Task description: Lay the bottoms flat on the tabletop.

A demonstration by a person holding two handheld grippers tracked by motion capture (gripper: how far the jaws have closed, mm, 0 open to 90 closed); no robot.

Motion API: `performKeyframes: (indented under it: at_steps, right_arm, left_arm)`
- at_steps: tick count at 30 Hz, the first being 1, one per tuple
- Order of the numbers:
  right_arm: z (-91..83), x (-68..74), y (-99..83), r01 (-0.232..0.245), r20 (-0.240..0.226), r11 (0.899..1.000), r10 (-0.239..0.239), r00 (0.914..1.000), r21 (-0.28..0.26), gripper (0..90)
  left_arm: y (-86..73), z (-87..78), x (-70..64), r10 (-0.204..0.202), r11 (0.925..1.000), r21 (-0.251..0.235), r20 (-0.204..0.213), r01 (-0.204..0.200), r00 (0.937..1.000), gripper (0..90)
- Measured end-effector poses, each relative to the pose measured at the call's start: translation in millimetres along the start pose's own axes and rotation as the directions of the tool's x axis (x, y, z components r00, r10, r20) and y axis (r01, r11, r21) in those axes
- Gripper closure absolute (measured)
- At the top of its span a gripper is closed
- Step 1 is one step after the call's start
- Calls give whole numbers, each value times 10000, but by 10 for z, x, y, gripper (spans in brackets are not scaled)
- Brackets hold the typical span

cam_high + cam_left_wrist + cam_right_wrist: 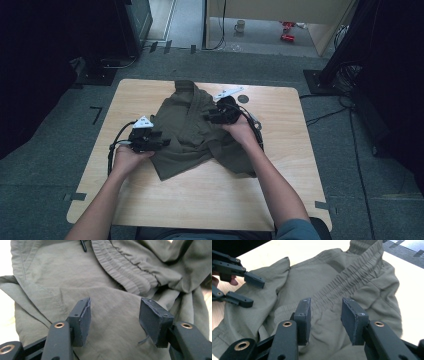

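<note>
— Near the table's [150, 210] front edge, what have we got?

— Bare wood, then the two hands. The left gripper [159, 142] sits at the shorts' [187, 125] left side, jaws wide with nothing between them. In the left gripper view it looks straight down on flat cloth.

— And the right gripper [212, 116]?

— Farther back, over the shorts' right half, also spread and holding nothing. Its own view looks along the waistband [347, 275], which runs away toward the far edge.

— Where do the shorts lie?

— Mid-table, a rumpled olive heap reaching toward the far edge, the right side bunched in folds.

— So the step is getting a grip to fold or straighten them?

— I'd judge so. Best to drop each claw onto a real edge, not the flat middle: the left on the side hem, the right on the waistband. Pinch one layer cleanly, then draw the hands apart evenly so the bunched side smooths out.
</note>
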State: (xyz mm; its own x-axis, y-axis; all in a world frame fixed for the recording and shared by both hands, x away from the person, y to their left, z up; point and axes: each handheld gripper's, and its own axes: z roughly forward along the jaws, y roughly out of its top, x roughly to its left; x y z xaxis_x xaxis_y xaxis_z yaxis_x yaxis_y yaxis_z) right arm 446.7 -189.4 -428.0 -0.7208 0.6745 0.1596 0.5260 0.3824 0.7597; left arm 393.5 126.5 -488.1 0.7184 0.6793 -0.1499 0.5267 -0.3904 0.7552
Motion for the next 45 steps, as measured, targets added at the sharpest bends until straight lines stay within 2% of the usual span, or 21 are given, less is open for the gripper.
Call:
performKeyframes:
  at_steps: [5, 8, 14, 18, 22, 24, 28, 33, 35, 39, 44, 45]
  right_arm:
    - [132, 44, -19, 40, -209, 9997, -35, 9998, 258, 586]
    - [216, 101, -37, 289, -339, 9981, -271, 9991, 538, 559]
    - [357, 238, -77, 510, -883, 9939, -423, 9952, 981, 517]
    - [411, 321, -130, 525, -968, 9947, -439, 9943, 887, 501]
    - [467, 371, -199, 557, -1145, 9928, -434, 9925, 1064, 471]
    - [483, 406, -237, 714, -1095, 9918, -597, 9922, 1062, 451]
    - [540, 465, -293, 919, -1017, 9860, -780, 9917, 1394, 426]
    - [619, 504, -341, 895, -1007, 9828, -738, 9922, 1616, 415]
    - [647, 514, -365, 925, -955, 9821, -775, 9924, 1642, 415]
    - [698, 524, -439, 1103, -727, 9790, -991, 9924, 1716, 451]
    - [723, 519, -509, 1462, -449, 9763, -1408, 9890, 1597, 542]
    - [719, 523, -505, 1476, -409, 9752, -1428, 9889, 1647, 585]
  left_arm:
    - [-3, 17, -22, 151, 9999, 49, 15, -151, 9999, 426]
    - [-9, 35, -25, 157, 9998, 110, 25, -158, 9999, 423]
    - [-33, 55, -31, 156, 9996, 242, 50, -157, 9999, 421]
    - [-67, 66, -28, 159, 9998, 155, 40, -160, 9999, 422]
    - [-88, 85, -24, 121, 9997, 207, 27, -121, 9999, 416]
    - [-96, 96, -30, 222, 9994, 253, -22, -221, 9998, 415]
    - [-119, 122, -32, 290, 9988, 397, -76, -286, 9996, 420]
    - [-172, 139, -37, 326, 9976, 607, -72, -321, 9994, 445]
    - [-185, 131, -42, 309, 9981, 543, -158, -300, 9994, 478]
    - [-230, 107, -61, 369, 9986, 393, -298, -357, 9989, 526]
    - [-263, 78, -115, 707, 9966, 463, -677, -677, 9952, 604]
    - [-268, 74, -123, 714, 9966, 465, -741, -681, 9947, 629]
